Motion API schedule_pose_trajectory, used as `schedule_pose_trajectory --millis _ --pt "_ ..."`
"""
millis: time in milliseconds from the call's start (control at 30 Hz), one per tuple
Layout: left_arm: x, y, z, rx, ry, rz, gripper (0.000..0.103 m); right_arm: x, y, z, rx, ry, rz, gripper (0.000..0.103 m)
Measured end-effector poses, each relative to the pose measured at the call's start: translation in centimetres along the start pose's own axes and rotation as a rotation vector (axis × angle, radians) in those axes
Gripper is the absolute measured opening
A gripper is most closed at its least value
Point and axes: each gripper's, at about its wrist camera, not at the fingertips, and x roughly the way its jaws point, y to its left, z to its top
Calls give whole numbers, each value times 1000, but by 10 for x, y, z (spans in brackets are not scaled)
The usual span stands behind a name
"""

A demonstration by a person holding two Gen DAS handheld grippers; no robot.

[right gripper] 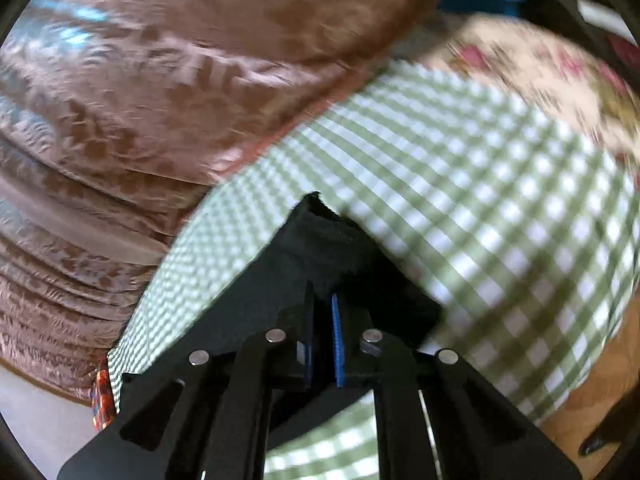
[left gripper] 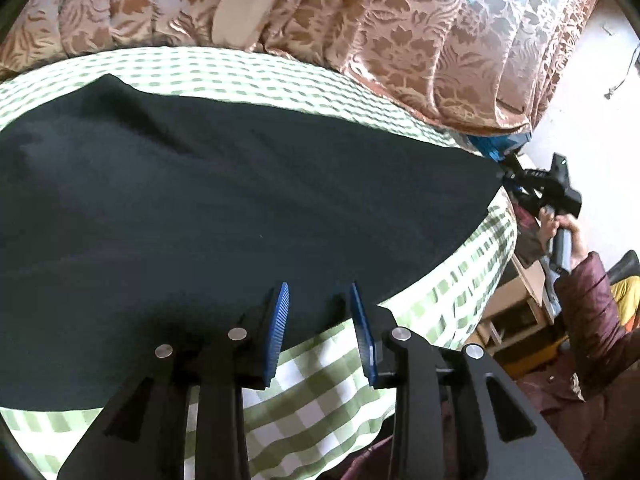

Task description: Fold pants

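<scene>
Closest to my left lens, my left gripper point(left gripper: 320, 312) stands with its two blue ribbed pads point(left gripper: 276, 336) spread well apart, holding nothing; the near hem of the dark pants point(left gripper: 224, 200) lies just under and between the pad tips, where the black cloth meets the green-and-white checked sheet point(left gripper: 320, 392). The pants are spread flat across that sheet, filling most of the left view, with one corner stretched out to the far right. There my right gripper point(left gripper: 505, 176) has that corner pinched, and my right hand point(left gripper: 560, 228), in a maroon sleeve point(left gripper: 592, 320), grips its handle off the edge of the bed. From the right wrist the same grasp shows close up: the right gripper's point(right gripper: 322, 300) jaws are closed almost together on a bunched wad of the pants point(right gripper: 320, 236), which sticks up in front of the pads and sits over the checked sheet point(right gripper: 480, 184). A brown floral quilt point(left gripper: 400, 40) is heaped along the far side of the bed, a pale strap or band point(left gripper: 244, 4) crossing it. Beside the bed, beyond the sheet's edge, stands a light wooden open-shelved unit point(left gripper: 516, 308); I cannot tell what is in it. A pale flowered cushion point(right gripper: 540, 68) lies at the far end of the sheet in the right view, blurred.
</scene>
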Motion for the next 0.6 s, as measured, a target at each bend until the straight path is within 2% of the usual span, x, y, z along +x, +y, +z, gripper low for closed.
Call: schedule_pose_trajectory --millis 100,167,333,467,533,600 --pt "4 -3 0 9 24 -12 31 18 -24 -10 54 41 -34 6" --pt "2 -4 0 12 24 -22 31 20 -33 -13 91 31 -6 6" --pt "7 -2 -1 5 43 -27 31 34 -35 -16 59 50 -59 6" --pt "5 -2 -2 -17 29 -49 31 26 -31 -18 42 50 -77 11" --pt "4 -3 -3 -15 24 -53 31 21 -30 -19 59 65 -40 16" --pt "3 -5 -2 -10 13 -55 31 16 -31 -21 95 76 39 27"
